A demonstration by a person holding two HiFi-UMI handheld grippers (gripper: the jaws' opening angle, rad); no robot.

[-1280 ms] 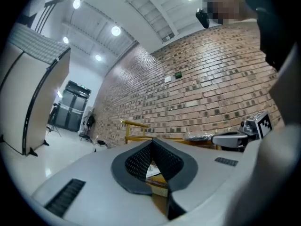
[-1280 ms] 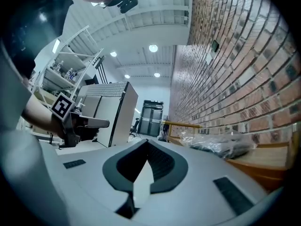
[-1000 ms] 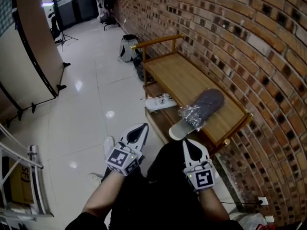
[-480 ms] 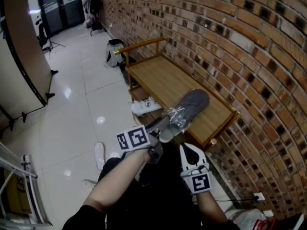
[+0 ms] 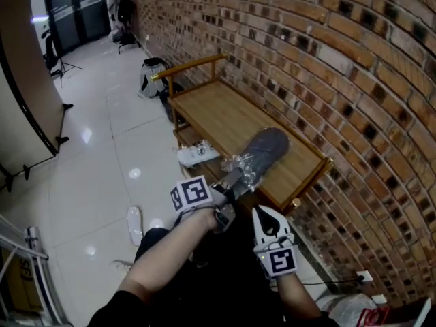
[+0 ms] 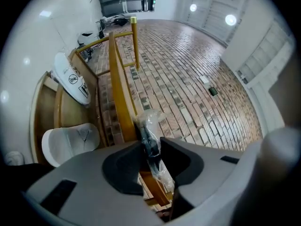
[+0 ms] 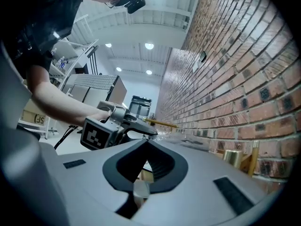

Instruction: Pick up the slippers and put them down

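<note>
A grey slipper [image 5: 264,150] wrapped in clear plastic lies on top of the wooden bench [image 5: 218,111], its heel hanging over the near edge. My left gripper [image 5: 232,181] is rolled onto its side at that heel. In the left gripper view its jaws [image 6: 149,145] are closing, with the slipper's dark edge and plastic [image 6: 148,126] pinched between them. My right gripper [image 5: 267,216] hangs just in front of the bench, shut with nothing in it. The right gripper view shows its tips [image 7: 147,143] together and the left gripper [image 7: 117,124] ahead.
A brick wall [image 5: 340,80] runs behind the bench. A white slipper [image 5: 199,154] rests on the lower shelf, and another white one [image 5: 134,223] lies on the tiled floor. A backpack [image 5: 153,77] sits beyond the bench's far end. A board on stands [image 5: 27,80] is at left.
My left gripper has rolled onto its side and moved right and forward to the slipper's heel, taking the heel between its jaws. The right gripper has hardly moved.
</note>
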